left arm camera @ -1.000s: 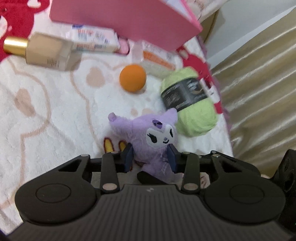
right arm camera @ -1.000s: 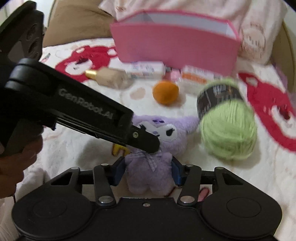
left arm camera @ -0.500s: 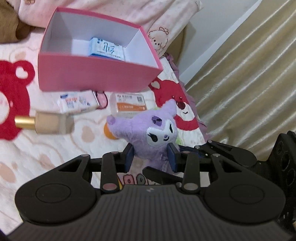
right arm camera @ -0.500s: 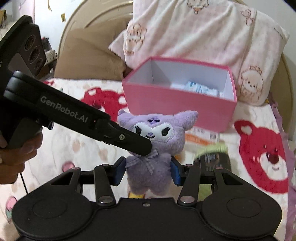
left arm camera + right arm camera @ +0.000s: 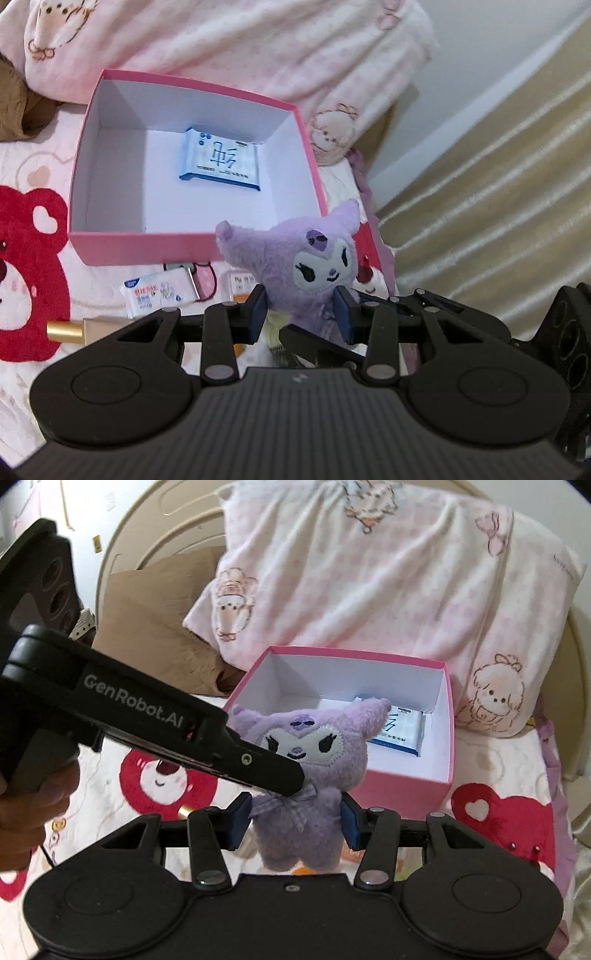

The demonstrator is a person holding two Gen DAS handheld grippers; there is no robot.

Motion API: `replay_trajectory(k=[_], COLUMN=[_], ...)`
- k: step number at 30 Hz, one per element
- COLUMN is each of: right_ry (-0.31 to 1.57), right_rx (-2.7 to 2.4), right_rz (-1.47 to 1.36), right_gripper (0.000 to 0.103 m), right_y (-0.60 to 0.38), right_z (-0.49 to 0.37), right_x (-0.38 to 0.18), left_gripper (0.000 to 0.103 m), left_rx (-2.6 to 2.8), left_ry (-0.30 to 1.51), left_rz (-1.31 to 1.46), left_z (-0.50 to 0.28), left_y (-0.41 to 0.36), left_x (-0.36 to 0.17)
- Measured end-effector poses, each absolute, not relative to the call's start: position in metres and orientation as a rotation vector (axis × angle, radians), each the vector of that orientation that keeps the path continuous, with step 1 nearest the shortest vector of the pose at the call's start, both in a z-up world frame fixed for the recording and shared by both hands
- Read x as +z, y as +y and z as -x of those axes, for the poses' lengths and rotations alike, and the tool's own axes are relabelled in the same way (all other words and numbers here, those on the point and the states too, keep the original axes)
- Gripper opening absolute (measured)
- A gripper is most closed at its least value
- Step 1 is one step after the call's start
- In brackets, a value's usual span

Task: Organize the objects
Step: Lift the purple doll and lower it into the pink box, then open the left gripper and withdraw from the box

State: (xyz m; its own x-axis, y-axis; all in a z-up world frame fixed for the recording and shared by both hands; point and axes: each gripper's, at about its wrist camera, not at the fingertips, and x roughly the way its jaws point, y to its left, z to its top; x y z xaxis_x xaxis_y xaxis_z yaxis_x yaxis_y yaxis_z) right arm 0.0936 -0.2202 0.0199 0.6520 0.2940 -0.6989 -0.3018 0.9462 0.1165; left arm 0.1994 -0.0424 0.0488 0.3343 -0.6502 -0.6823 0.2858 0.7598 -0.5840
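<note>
A purple plush toy (image 5: 306, 266) with a white face hangs in the air in front of the open pink box (image 5: 147, 251). My left gripper (image 5: 300, 310) is shut on the plush's body. In the right wrist view the same plush toy (image 5: 306, 746) sits between the blue pads of my right gripper (image 5: 295, 819), which is shut on its lower body. The left gripper (image 5: 280, 775) reaches in from the left and pinches the plush at the neck. A blue-and-white tissue pack (image 5: 221, 158) lies inside the box (image 5: 406, 786).
Below the box lie a white packet (image 5: 155, 295), an orange-and-white carton (image 5: 242, 286) and a bottle with a gold cap (image 5: 74, 328). A pink pillow (image 5: 369, 572) and a brown cushion (image 5: 155, 627) stand behind the box. A gold curtain (image 5: 498, 184) hangs at the right. A hand (image 5: 29, 812) grips the left tool.
Both grippers have risen with the plush toy, lifting it off the blanket and toward the pink box. The orange ball and green yarn have dropped out of sight below.
</note>
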Motion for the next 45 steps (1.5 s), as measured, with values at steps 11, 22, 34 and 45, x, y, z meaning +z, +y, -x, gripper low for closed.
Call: replay_trajectory(k=[11,22,34,45], right_ry=[0.908,1.041,1.153,1.009], right_rx=[0.266,0.215,0.116,0.161], right_rz=[-0.059,-0.036,0.100,0.165], right_gripper=[0.055,0.054,0.057,0.072], right_y=[-0.245,-0.239,-0.225,-0.233], right_z=[-0.196,-0.262,-0.273,-0.236], right_x=[0.020,-0.030,-0.070,-0.031], left_gripper=[0.037,0.037,0.036,0.040], left_rx=[-0.555,-0.524,-0.517,-0.531], left_ry=[1.087,1.175,1.247,1.145], left_rz=[0.543,0.602,0.618,0.499], left_z=[-0.291,-0.355,-0.366,-0.340], left_y=[-0.066,-0.073,-0.089,-0.090], left_x=[0.024,-0.039,-0.086,-0.072])
